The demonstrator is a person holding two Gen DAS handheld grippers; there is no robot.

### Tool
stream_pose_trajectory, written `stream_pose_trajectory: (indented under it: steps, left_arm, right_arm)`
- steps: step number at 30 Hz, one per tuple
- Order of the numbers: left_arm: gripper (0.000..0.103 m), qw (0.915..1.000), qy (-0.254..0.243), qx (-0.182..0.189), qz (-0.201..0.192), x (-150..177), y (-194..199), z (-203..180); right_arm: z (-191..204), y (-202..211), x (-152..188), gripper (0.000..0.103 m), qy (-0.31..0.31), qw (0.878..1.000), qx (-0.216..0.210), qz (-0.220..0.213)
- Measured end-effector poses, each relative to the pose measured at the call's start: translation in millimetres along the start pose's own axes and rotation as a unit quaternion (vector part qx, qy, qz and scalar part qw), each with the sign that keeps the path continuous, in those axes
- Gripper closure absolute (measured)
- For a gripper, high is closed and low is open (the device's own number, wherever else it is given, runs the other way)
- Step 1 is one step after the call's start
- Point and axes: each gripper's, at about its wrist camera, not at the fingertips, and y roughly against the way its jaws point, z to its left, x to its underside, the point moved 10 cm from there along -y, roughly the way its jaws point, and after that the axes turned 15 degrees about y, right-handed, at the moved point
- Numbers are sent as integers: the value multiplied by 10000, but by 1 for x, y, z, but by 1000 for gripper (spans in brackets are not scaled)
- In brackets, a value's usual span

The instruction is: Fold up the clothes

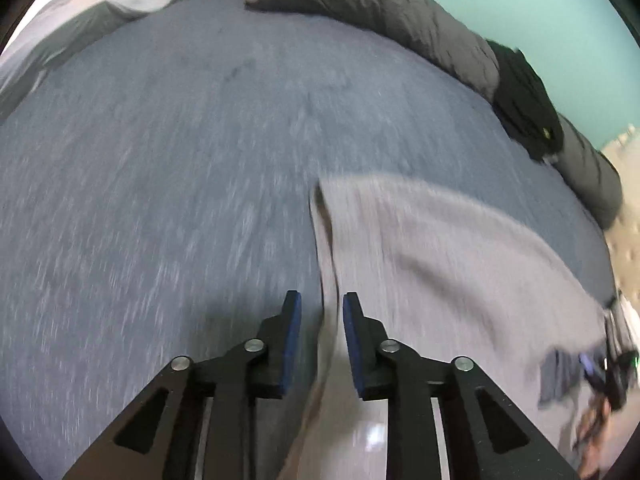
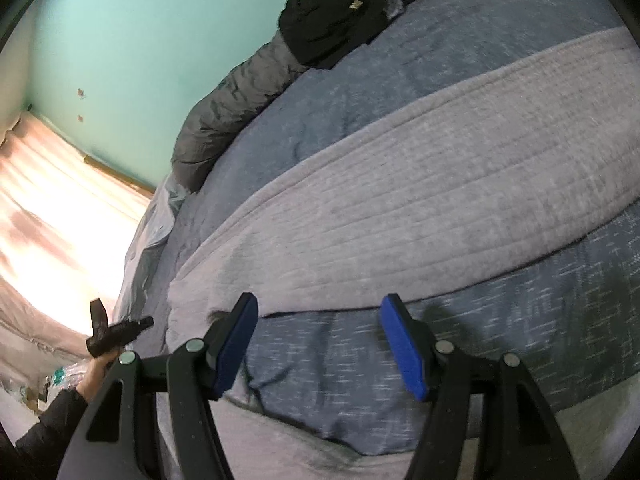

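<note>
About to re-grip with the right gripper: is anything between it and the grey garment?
Nothing visible. The right gripper is open just short of the grey garment's near edge, with only blue bedspread below the fingers.

Pale grey ribbed garment (image 2: 420,184), spread flat in a long band across the blue bedspread (image 2: 460,80)

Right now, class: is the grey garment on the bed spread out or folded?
Partly folded: the grey garment lies as a long band across the blue bedspread; its near end doubles back beneath it.
</note>
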Motion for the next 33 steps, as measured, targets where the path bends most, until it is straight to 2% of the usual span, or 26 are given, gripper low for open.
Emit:
stream_pose_trajectory:
  steps: [1,3,7,10,14,18,23,29,33]
  left_arm:
    - [74,10000,-18,14,48,10,7,4]
    - [60,9999,6,45,138,26,20,14]
    - [59,9997,59,75,244,50,47,31]
    - [51,9991,134,164,358,68,57,39]
    - [50,9982,185,279,498,94,56,41]
    - [50,9968,325,461,567,114,51,49]
    - [50,9959,319,522,672,131,44,58]
    - [50,9939,533,618,741,142,37,71]
    - [50,9942,519,592,735,143,36,71]
  right_arm:
    - [6,2,-1,38,42,10000,-34,-12]
    - [15,4,-2,38,134,9999,-43,-38]
    - [28,19,4,38,132,9999,-37,-92]
    - [32,36,16,38,149,9999,44,-23]
    - [21,78,38,38,273,9986,412,164]
    - [-11,131,56,38,174,9947,963,327]
    - [-67,217,73,38,346,9769,2049,505]
    - [-141,299,93,38,-413,9627,2663,249]
    - [-184,329,107,38,-961,9511,2935,83]
